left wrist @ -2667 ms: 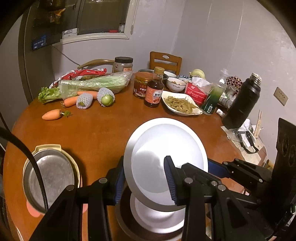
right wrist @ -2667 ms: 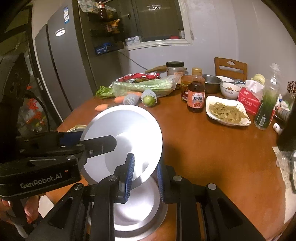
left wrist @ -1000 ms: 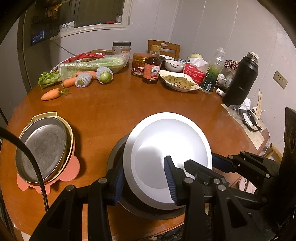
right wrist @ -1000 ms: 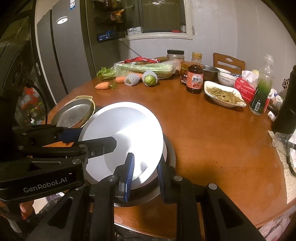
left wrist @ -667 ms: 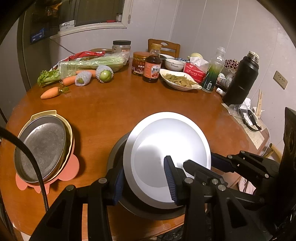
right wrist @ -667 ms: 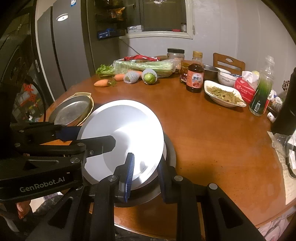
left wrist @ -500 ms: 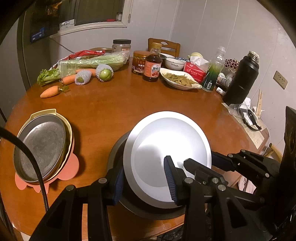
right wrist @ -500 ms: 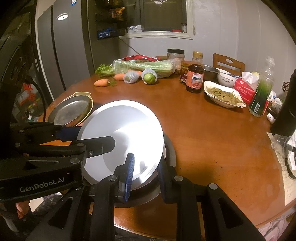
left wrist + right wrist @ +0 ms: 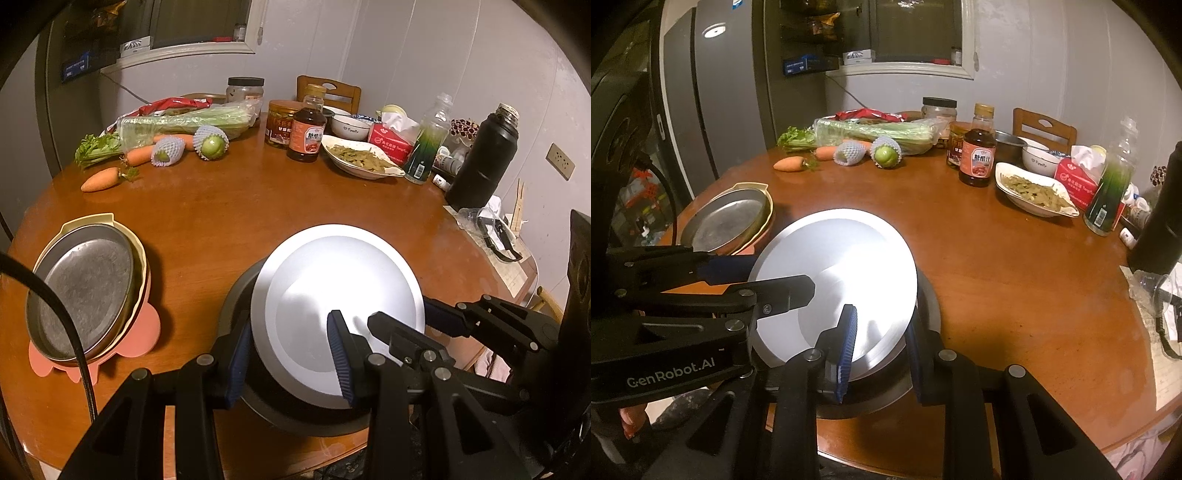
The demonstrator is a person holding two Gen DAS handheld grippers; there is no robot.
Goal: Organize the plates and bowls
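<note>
White plate (image 9: 338,295): round, smooth, matte, shallow with a broad flat rim; tilted, sitting in a dark grey round dish (image 9: 295,413) at the near edge of the table (image 9: 236,214).

Left gripper (image 9: 291,360): black arms, ribbed blue pads; jaws straddle the plate's near-left edge, one pad (image 9: 340,358) over the plate's face, the other outside the rim. Whether the pads actually press cannot be told.

Right gripper (image 9: 881,350): same build; jaws narrowly set and pinching the plate's near-right rim, one blue pad (image 9: 847,343) on top, the other beneath.

Dark grey dish: wider than the plate, dull finish, rim showing all round.

Table: round, glossy brown wood.

Metal tray (image 9: 79,288): oval, scuffed steel, nested in a cream oval dish (image 9: 142,269) on a pink lobed mat (image 9: 142,336), to the left, apart from the plate.

Far side: carrots (image 9: 100,179), bagged celery (image 9: 184,122), a green fruit (image 9: 212,146) in white foam net, a brown sauce bottle (image 9: 307,129), a white oval dish of greenish food (image 9: 360,158), a white bowl (image 9: 349,125), a red tissue pack (image 9: 391,142), a clear bottle of green liquid (image 9: 426,147), a matte black flask (image 9: 482,158).
</note>
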